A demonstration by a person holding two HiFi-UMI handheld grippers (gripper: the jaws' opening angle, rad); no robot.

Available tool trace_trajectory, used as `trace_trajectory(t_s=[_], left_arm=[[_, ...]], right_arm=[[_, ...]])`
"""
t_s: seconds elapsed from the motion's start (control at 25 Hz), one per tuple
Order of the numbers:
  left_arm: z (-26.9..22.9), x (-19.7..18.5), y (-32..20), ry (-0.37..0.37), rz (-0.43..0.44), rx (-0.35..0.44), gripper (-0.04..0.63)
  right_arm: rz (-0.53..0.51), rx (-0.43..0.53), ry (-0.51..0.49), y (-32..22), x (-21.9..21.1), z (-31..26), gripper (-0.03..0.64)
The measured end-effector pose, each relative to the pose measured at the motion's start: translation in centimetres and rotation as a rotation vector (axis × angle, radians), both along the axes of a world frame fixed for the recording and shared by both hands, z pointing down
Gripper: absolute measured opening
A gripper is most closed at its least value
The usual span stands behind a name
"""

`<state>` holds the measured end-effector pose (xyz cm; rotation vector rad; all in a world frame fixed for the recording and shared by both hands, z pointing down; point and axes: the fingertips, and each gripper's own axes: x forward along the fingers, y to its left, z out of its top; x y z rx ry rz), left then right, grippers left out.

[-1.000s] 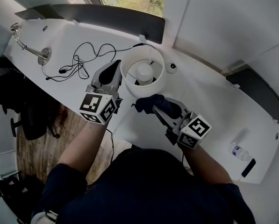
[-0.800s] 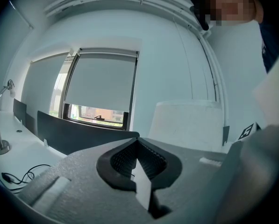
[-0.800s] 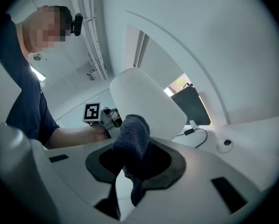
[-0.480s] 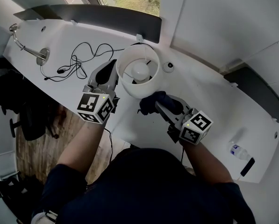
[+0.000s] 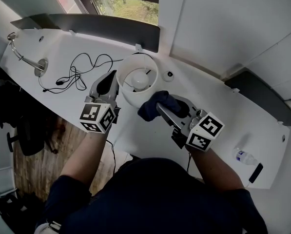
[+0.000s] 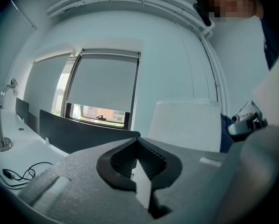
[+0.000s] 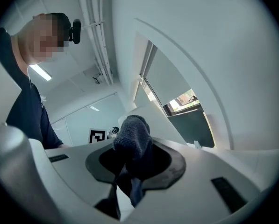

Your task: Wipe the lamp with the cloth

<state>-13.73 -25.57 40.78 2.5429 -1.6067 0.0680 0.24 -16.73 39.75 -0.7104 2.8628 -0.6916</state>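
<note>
The right gripper (image 5: 161,107), fingers clamped on the dark blue cloth (image 5: 149,109), holds it by the lamp (image 5: 128,97) on the desk (image 5: 218,111). The left gripper (image 5: 110,79), fingers closed on nothing, sits just beside the shade. Wiping seems under way; the next move calls for sweeping the cloth round the shade.

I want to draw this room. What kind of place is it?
Probably an office or study room. There is a long white desk under a window, and on the desk stand a white lamp and a loose black cable.
</note>
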Motion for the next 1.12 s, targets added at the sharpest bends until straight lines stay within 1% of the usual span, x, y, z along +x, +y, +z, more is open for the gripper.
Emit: trace_trajectory(t_s=[0.2, 0.4, 0.52, 0.8, 1.12], left_arm=[[0.1, 0.0, 0.3, 0.0, -0.001, -0.002, 0.006], [0.2, 0.0, 0.2, -0.006, 0.0, -0.005, 0.006], [0.1, 0.0, 0.2, -0.011, 0.0, -0.007, 0.006], [-0.4, 0.1, -0.1, -0.014, -0.004, -0.006, 0.006], [-1.6, 0.4, -0.5, -0.02, -0.013, 0.008, 0.006]], right_arm=[[-0.008, 0.067, -0.03, -0.3, -0.2, -4.0, 0.107], [0.0, 0.091, -0.076, -0.8, 0.2, -6.6, 0.107], [0.002, 0.107, -0.078, -0.9, 0.3, -7.0, 0.107], [0.013, 0.071, -0.065, -1.3, 1.0, -3.6, 0.107], [0.005, 0.008, 0.033, -1.3, 2.1, 2.4, 0.107]])
